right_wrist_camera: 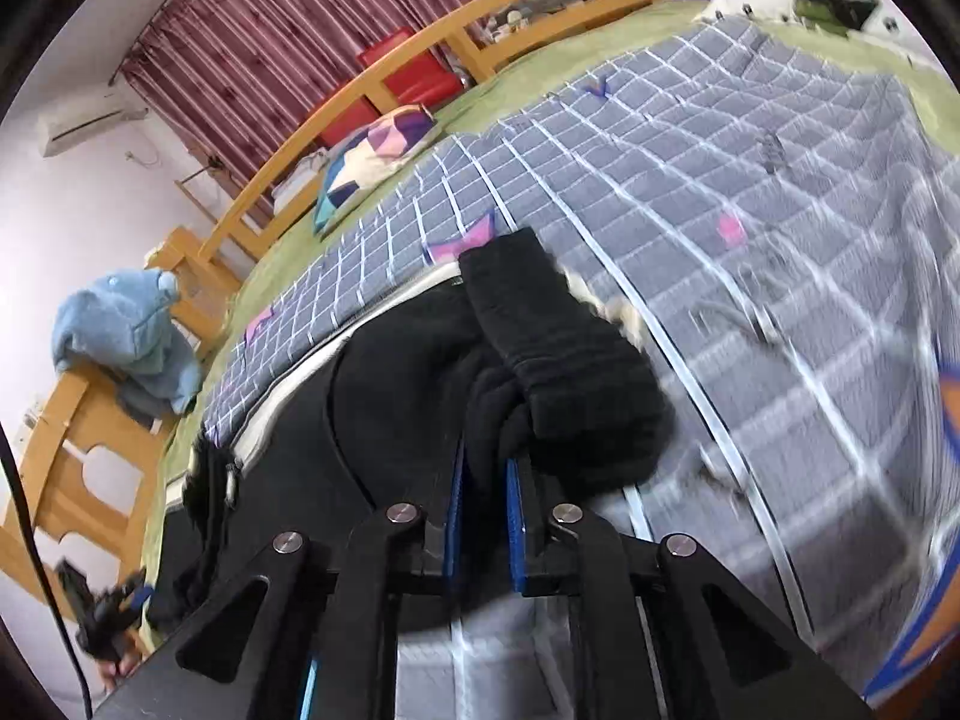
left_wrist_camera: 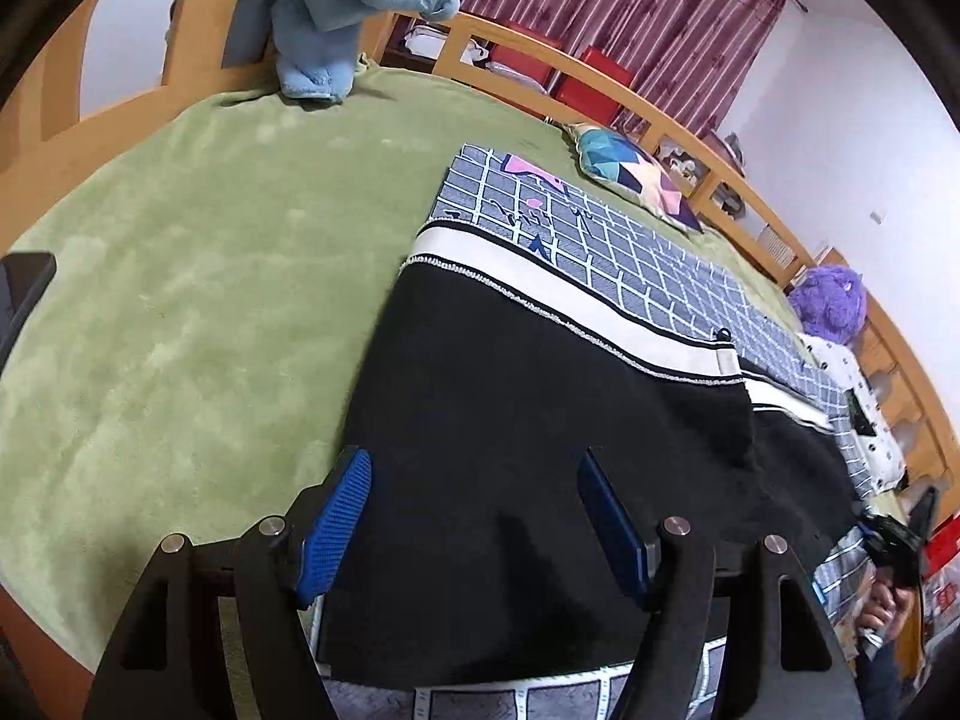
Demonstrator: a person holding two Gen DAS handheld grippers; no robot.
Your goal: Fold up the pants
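Right wrist view: your right gripper (right_wrist_camera: 485, 480) is clamped on a bunched black cuff of the pants (right_wrist_camera: 420, 372), lying on the checked blanket (right_wrist_camera: 690, 180); your left gripper (left_wrist_camera: 474, 516) hangs open above them. Soft, limp fleece, so pinch hems

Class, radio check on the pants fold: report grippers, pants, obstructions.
Left gripper open, empty, over pants. Right gripper shut on pants' black fabric, bunched. Pants on grid blanket. Nothing in the way.
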